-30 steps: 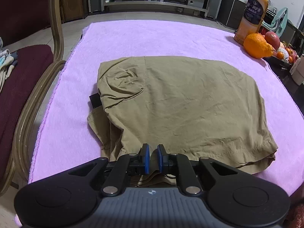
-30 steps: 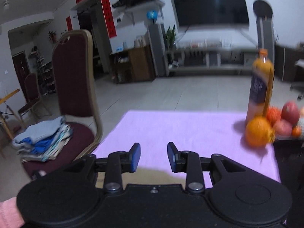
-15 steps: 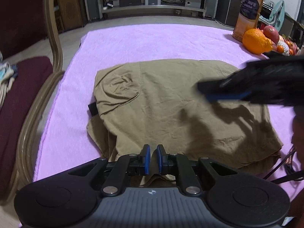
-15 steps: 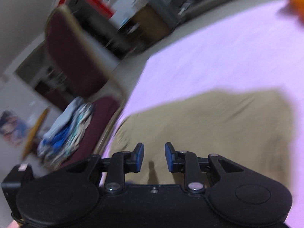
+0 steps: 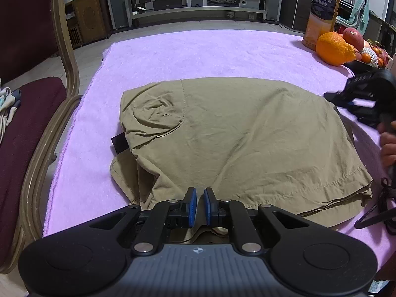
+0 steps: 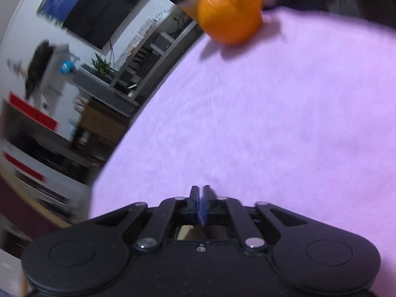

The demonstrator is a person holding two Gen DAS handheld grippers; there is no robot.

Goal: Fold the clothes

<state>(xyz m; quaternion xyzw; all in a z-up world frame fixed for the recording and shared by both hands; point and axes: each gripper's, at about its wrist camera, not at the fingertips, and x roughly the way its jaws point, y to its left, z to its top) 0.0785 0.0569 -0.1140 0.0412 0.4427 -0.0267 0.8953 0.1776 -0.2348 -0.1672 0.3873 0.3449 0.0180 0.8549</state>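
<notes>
Pinching khaki garment (image 5: pixel 235 133) hem, left gripper (image 5: pixel 200 206) clenched.
Right gripper (image 6: pixel 201 204) clamped on the garment's right edge, over pink towel (image 6: pixel 272 123).

We see a table covered by a pink towel (image 5: pixel 222 49). On it lie folded khaki shorts (image 5: pixel 247 143) at centre, and an orange (image 5: pixel 333 49) beside a juice bottle (image 5: pixel 321 12) at the far right.
</notes>
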